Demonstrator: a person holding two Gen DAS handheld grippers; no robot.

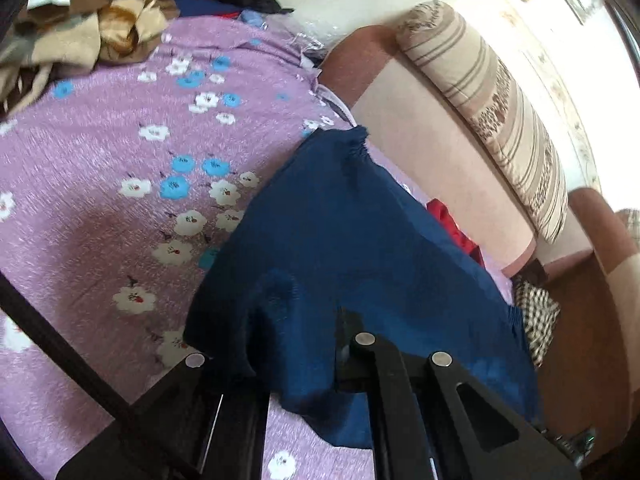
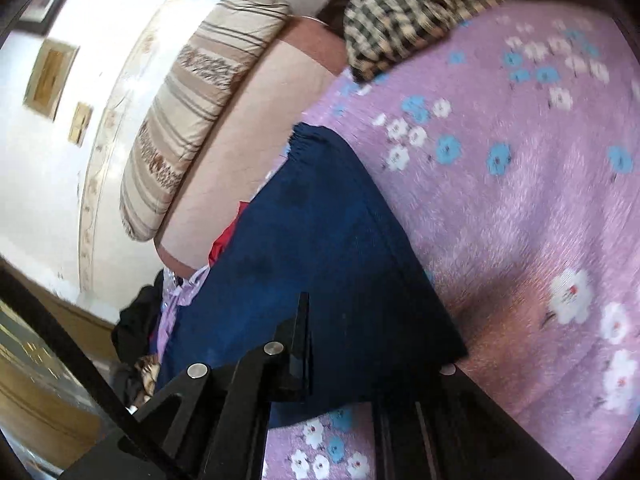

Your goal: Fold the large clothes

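The navy garment, a soft knit with a fine ribbed weave and a gathered, puckered hem at its far end, lies stretched across a lilac bedspread printed with white and sky-blue blossoms. In the left wrist view it runs from 6 o'clock up toward 1 o'clock; its near edge drapes in loose folds over the left gripper, whose black jaws are clenched on that cloth. In the right wrist view the same fabric reaches from 6 toward 11 o'clock, and the right gripper likewise pinches its near edge, jaws closed on it. A long bolster, beige with brown stripes and a leafy pattern, rests on a padded peach headboard at 2 o'clock. A red scrap peeks from beneath the garment. A checked cloth sits at 12 o'clock in the right view. Crumpled brown and tan clothes heap at 10 o'clock.
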